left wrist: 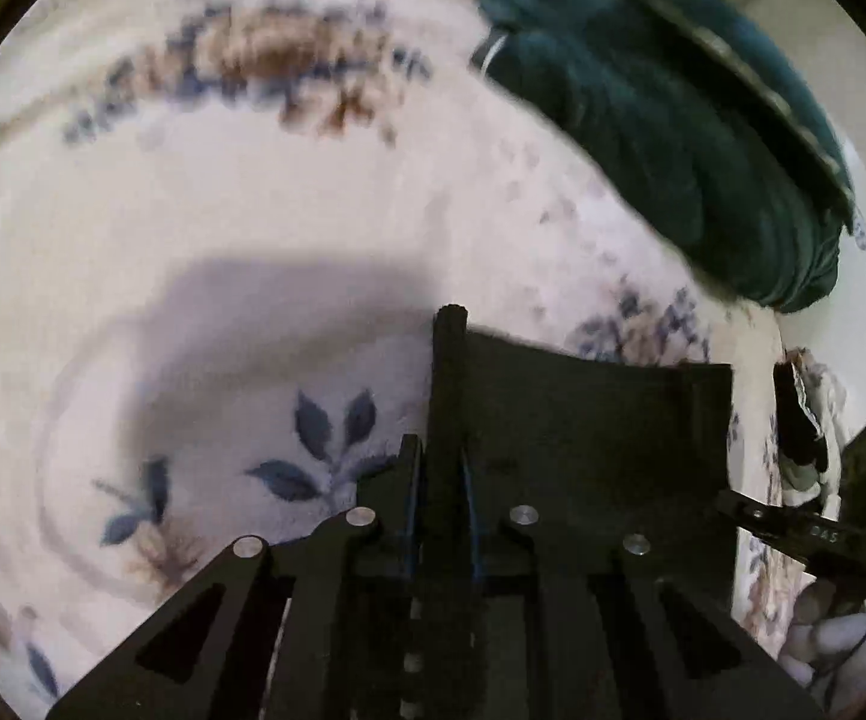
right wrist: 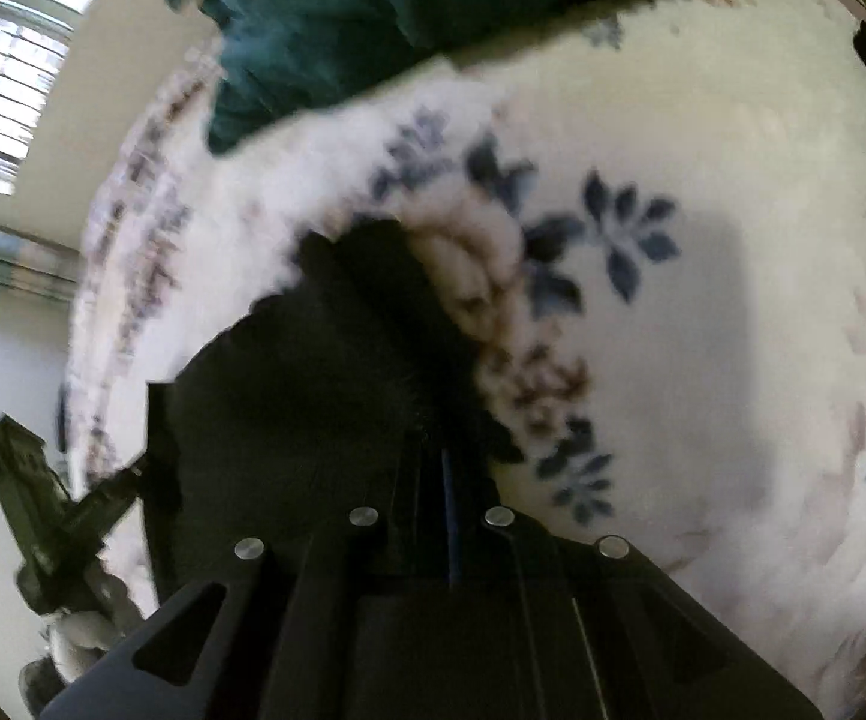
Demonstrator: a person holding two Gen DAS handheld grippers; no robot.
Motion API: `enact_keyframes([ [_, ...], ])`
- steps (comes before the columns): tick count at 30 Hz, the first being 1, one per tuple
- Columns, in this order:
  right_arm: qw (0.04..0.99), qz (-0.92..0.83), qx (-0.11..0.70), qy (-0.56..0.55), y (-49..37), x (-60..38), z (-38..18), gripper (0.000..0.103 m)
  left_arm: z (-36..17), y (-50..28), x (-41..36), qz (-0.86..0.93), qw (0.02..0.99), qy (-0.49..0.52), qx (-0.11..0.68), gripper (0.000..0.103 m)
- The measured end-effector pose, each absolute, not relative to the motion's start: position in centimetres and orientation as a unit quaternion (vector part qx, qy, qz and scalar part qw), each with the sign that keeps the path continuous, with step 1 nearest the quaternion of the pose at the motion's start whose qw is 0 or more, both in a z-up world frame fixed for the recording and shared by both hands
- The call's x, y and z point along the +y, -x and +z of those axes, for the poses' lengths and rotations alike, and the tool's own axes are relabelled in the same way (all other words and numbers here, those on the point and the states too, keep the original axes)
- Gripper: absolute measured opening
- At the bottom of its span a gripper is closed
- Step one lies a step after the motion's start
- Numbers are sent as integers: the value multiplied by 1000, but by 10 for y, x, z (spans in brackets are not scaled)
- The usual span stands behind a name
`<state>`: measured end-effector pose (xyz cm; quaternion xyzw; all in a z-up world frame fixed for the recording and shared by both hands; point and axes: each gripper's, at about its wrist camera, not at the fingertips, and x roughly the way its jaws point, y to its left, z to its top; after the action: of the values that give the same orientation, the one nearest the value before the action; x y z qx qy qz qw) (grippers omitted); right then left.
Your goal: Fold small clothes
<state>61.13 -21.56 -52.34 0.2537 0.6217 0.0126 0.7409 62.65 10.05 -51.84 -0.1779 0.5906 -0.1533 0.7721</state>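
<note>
Black fabric fills the near ground: a small black cloth garment (left wrist: pixel 583 414) is bunched up against both tools. Left gripper (left wrist: pixel 442 468) has its jaws pinched together on a rolled edge of that cloth, which stands up between the fingers. Over to the right gripper (right wrist: pixel 442 474), jaws closed tight with the same dark cloth gathered at the tips, though blur makes the exact bite hard to read. Each tool peeks into the other's view at the frame edge, so they sit at opposite ends of the piece.

Under it all lies a cream fleece blanket with blue leaf print (left wrist: pixel 253 210), soft and lumpy. Further back, a dark green plush blanket (left wrist: pixel 673 120) is heaped at the far edge, apart from the garment.

My read: this is the pinch before a fold. Keep both corners level, hold the edge taut between the hands, lift clear of the fleece so nothing drags.

Containers? None visible.
</note>
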Motion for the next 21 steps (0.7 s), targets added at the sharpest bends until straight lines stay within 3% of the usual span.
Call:
enact_keyframes([
  [3, 720, 13, 634, -281, -620, -222, -520, 14, -514, -629, 118, -159, 754, 236, 593, 26],
  [4, 725, 17, 628, -283, -619, -225, -510, 22, -507, -625, 126, -157, 755, 245, 587, 27],
  [5, 728, 20, 623, -284, -615, -227, -502, 38, -501, -620, 131, -157, 758, 251, 581, 31],
  [7, 730, 34, 620, -285, -602, -232, -488, 54, -483, -596, 147, -155, 765, 275, 562, 70],
  [8, 729, 44, 624, -279, -594, -232, -482, 56, -478, -586, 151, -155, 767, 284, 555, 74],
  [9, 728, 53, 629, -269, -588, -229, -478, 59, -471, -568, 157, -158, 767, 300, 545, 75],
  [11, 721, 68, 642, -251, -573, -226, -475, 78, -464, -536, 163, -149, 760, 327, 541, 75],
  [13, 712, 83, 655, -237, -557, -225, -478, 88, -462, -496, 166, -129, 753, 357, 538, 75],
  [21, 679, 100, 685, -243, -538, -228, -509, 91, -485, -364, 142, -3, 702, 488, 519, 75],
])
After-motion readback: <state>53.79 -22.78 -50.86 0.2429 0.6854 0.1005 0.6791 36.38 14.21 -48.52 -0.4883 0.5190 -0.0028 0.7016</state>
